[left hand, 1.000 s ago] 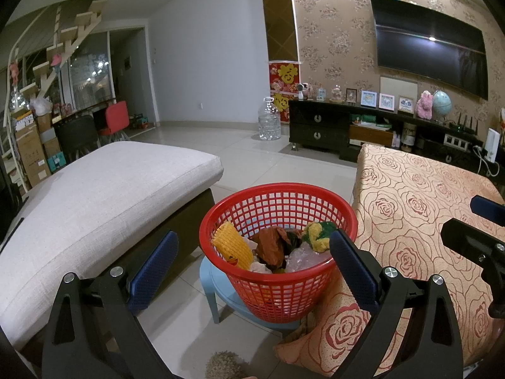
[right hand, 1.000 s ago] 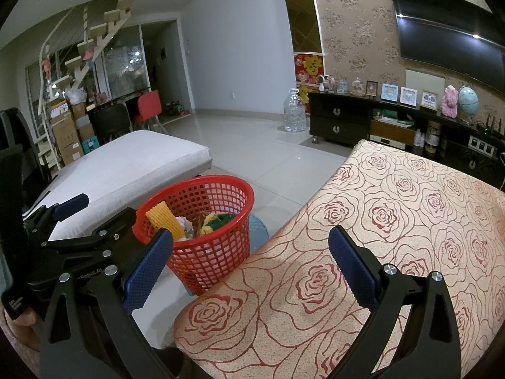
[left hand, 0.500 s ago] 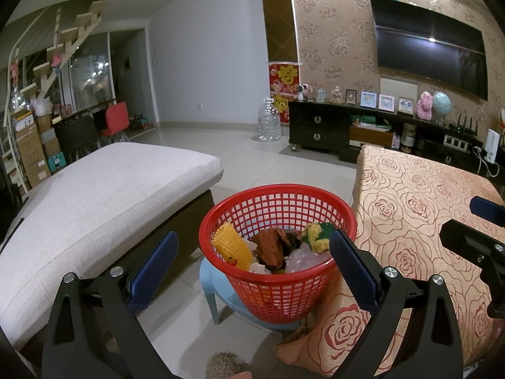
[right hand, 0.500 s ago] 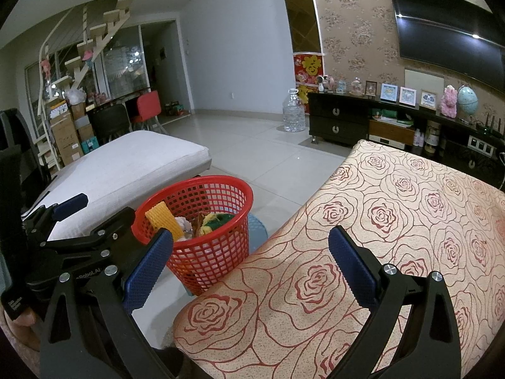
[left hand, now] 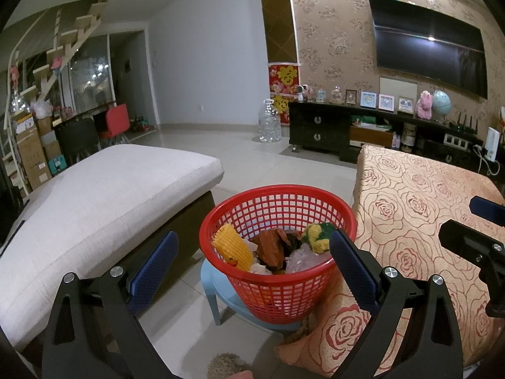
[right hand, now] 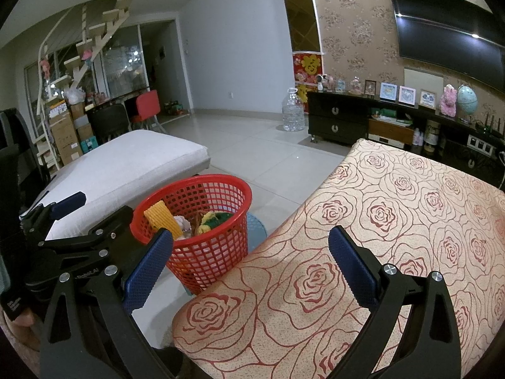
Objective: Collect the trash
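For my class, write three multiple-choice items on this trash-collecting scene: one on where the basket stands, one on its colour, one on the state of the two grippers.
1. Where does the basket stand?
A. On the white cushion
B. On a blue stool on the floor
C. On the rose-patterned cloth

2. What colour is the basket?
A. Red
B. Green
C. Black

3. What state are the two grippers in?
A. Both shut on trash
B. One open, one shut
C. Both open and empty

Answers:
1. B: the basket sits on the blue stool, between the white cushion and the rose-patterned cloth.
2. A: its mesh wall and rim are red, with trash inside.
3. C: the left gripper and the right gripper each show fingers spread wide with nothing between them.
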